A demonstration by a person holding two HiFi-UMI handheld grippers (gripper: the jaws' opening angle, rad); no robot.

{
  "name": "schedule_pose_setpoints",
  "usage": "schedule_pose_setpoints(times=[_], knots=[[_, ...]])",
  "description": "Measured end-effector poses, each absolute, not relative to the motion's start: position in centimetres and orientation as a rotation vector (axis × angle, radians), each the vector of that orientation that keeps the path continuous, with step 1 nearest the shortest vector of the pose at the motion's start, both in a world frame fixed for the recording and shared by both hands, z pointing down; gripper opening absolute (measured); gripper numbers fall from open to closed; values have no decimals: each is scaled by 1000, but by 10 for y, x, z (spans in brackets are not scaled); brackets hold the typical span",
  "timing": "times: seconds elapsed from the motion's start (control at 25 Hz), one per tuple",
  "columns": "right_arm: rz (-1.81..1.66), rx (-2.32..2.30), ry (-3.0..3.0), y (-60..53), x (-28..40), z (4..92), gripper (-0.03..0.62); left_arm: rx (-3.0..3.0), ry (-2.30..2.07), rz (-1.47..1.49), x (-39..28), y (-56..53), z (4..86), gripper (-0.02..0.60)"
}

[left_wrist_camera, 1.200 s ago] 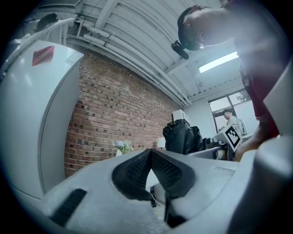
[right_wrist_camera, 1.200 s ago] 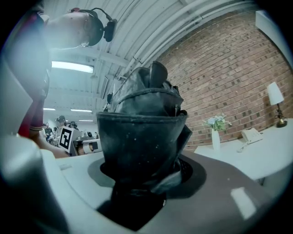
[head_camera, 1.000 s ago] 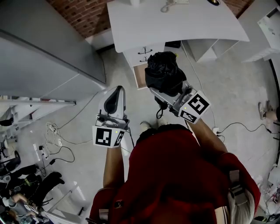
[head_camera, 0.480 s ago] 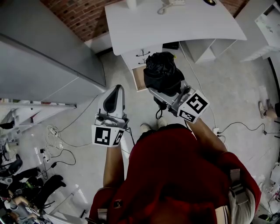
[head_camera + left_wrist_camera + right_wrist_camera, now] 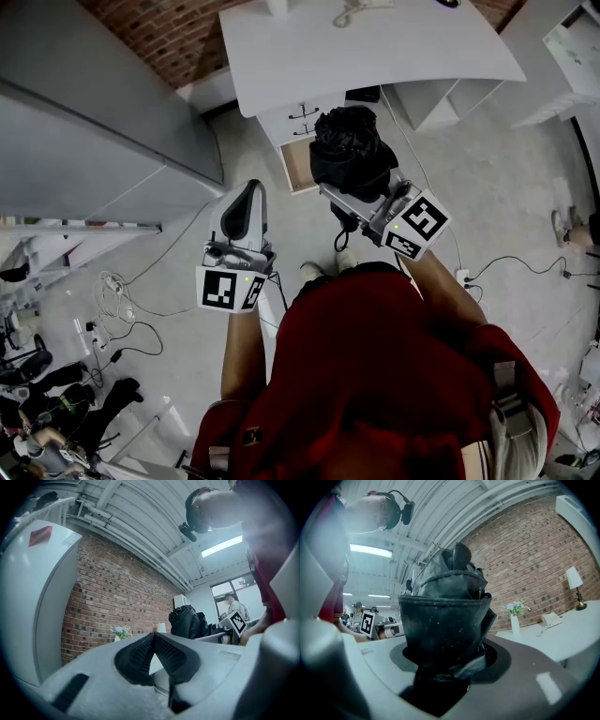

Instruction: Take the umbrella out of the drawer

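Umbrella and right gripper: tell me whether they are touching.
Touching. In the right gripper view, the right gripper has its jaws clamped on the folded umbrella.

Person, lower centre of the head view: red short-sleeved top (image 5: 375, 356), with grey webbing straps (image 5: 502, 398) and buckles at both shoulders. A black headset (image 5: 396, 508) with band and ear cup shows at the upper left of the right gripper view. Left gripper (image 5: 247, 195): rounded pale grey moulded shell, dark along the tip, black ribbed pads (image 5: 176, 656), white rear cube (image 5: 228, 290) printed with black square markers; right gripper (image 5: 364, 199): matching grey shell and marker cube (image 5: 419, 225).
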State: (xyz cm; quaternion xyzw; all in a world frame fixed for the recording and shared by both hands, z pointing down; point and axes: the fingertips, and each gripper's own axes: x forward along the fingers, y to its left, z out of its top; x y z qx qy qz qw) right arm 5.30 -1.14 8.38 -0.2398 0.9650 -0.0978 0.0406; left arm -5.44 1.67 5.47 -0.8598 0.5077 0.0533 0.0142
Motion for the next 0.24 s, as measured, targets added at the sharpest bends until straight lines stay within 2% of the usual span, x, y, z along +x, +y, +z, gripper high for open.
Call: schedule_pose_setpoints(times=[0.24], knots=[[-298, -742, 2963, -9, 44, 88, 270, -2679, 1580, 176, -64, 17, 59, 5]])
